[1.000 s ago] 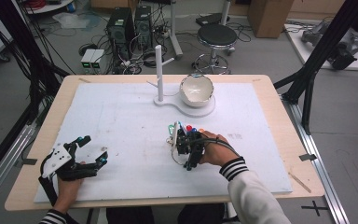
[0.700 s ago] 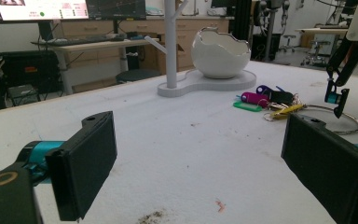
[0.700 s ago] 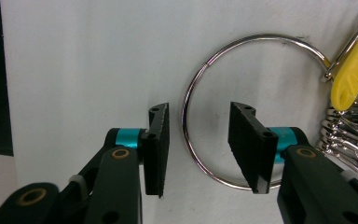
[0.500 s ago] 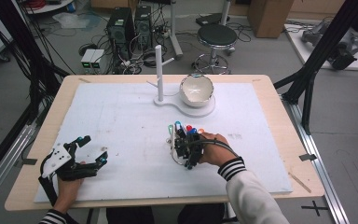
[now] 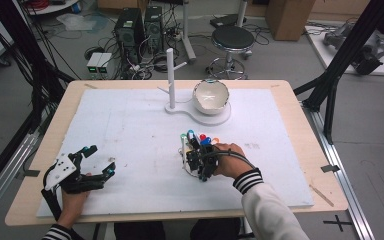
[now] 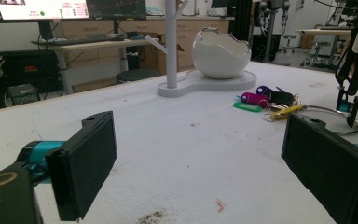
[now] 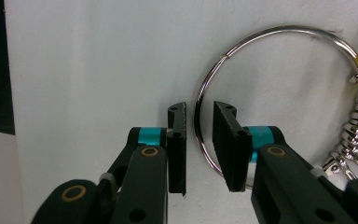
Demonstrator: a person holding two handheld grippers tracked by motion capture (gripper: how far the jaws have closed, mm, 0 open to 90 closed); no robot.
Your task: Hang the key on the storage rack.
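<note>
The table [image 5: 300, 165] has a pale wood top with a big white sheet [image 5: 130, 130] over most of it; the sheet has small brown marks and crumbs on it. At about 12 o'clock on the sheet stands a white stand [image 5: 170, 75] like a little tree; just beside it, on the same flat white base, sits a white bowl [image 5: 210, 96] shaped like a cracked eggshell.

The key bunch [image 5: 200, 142] lies near the middle of the sheet, at about 6 o'clock from the bowl; it has green, blue, red and yellow tags. Its big metal ring [image 7: 261, 37] lies flat on the sheet.

The right gripper [image 7: 199, 140] points down at the ring; its jaws have just been closing, with the ring's wire between them and a thin gap on each side. The left gripper [image 6: 196, 158] rests at about 8 o'clock on the table; its jaws are spread wide with nothing in them.

Behind the table are a round black stool [image 5: 232, 37], computer boxes [image 5: 140, 25], many cables and a grey floor.
</note>
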